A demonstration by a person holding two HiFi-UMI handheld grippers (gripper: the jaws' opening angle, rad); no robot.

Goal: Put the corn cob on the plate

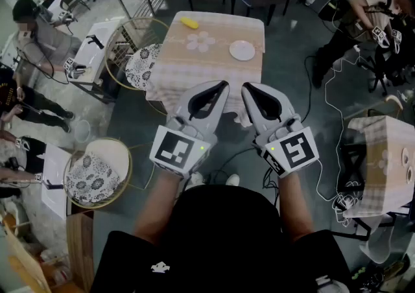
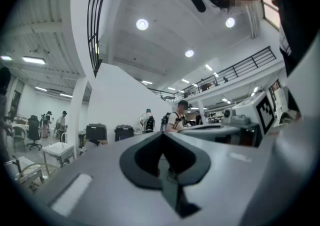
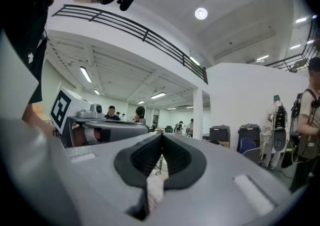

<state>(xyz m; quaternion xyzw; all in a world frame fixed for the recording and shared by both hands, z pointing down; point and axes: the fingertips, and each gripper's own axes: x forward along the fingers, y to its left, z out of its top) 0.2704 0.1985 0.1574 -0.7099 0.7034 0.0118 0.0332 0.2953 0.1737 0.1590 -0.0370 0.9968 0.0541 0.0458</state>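
Nearest, the left gripper [image 1: 219, 89] and right gripper [image 1: 249, 89] are side by side, the jaws of each pressed together on nothing. Farther off, on the table [image 1: 194, 72], the plate [image 1: 242, 50] sits right; the corn cob [image 1: 189, 23] lies far left, well apart.

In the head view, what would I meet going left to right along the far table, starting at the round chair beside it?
First the round chair with patterned cushion, then the corn cob, then the white plate.

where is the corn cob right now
In the head view, the corn cob lies near the far left corner of the table, to the left of and beyond the white plate.
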